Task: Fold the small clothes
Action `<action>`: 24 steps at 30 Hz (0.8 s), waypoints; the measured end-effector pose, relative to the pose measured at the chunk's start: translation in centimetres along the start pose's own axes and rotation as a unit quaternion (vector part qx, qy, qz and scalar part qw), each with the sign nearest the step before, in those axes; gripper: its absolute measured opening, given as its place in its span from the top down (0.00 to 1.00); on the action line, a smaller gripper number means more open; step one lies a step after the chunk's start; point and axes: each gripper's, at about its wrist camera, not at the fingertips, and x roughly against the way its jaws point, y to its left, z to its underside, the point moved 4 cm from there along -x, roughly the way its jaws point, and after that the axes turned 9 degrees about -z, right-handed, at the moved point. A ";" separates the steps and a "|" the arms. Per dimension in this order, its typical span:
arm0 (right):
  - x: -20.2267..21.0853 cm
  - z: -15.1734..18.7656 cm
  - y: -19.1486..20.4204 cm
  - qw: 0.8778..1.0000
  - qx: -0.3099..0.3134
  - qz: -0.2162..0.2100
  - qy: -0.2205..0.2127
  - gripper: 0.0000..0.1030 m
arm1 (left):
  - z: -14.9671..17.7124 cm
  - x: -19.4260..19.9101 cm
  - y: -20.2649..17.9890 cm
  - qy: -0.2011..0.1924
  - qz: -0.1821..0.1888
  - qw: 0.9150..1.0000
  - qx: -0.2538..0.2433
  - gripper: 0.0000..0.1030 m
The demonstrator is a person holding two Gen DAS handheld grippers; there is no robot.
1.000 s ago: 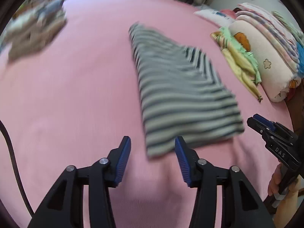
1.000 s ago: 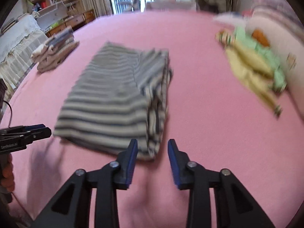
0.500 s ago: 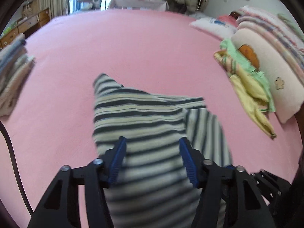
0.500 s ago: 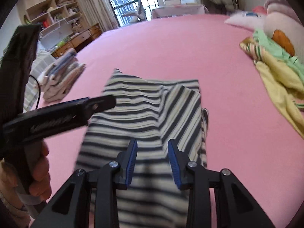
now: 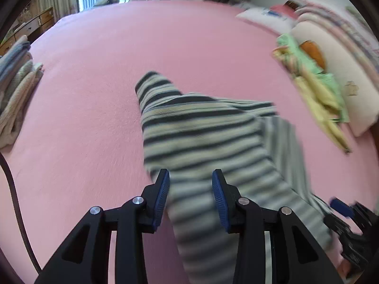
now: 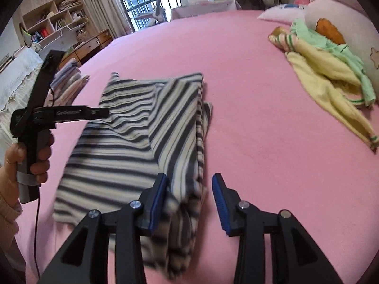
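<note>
A black-and-cream striped garment (image 5: 213,142) lies partly folded on the pink bed (image 5: 94,94). My left gripper (image 5: 190,196) hangs over its near left part with its jaws closing. The cloth runs between and under the pads, which do not press it. In the right wrist view the garment (image 6: 132,127) has a folded right edge. That edge sits between the opening jaws of my right gripper (image 6: 189,198), against the left pad and apart from the right one. A hand holds the left gripper (image 6: 104,113) over the garment's left side.
A stack of folded clothes (image 5: 14,94) sits at the bed's left edge. Loose yellow and green clothes (image 6: 327,75) lie at the right, against a large pale pillow (image 5: 350,75). A black cable (image 5: 14,189) hangs at the left. Shelves and a window stand beyond the bed.
Both grippers have moved in from the garment's near edge to stand over it. The left jaws have narrowed. The right jaws stand a little wider than half a second ago.
</note>
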 end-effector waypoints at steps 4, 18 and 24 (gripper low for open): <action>1.3 0.4 2.6 0.999 0.032 -0.002 -0.008 0.62 | 3.8 3.8 -0.5 0.002 0.051 0.999 0.010 0.62; 0.3 6.6 0.6 0.998 0.005 0.005 0.064 0.62 | 16.3 3.2 0.6 0.065 0.028 0.997 -0.008 0.55; 2.7 6.8 0.5 0.998 -0.011 -0.009 0.062 0.60 | 17.1 5.8 1.5 0.064 0.014 0.997 -0.038 0.55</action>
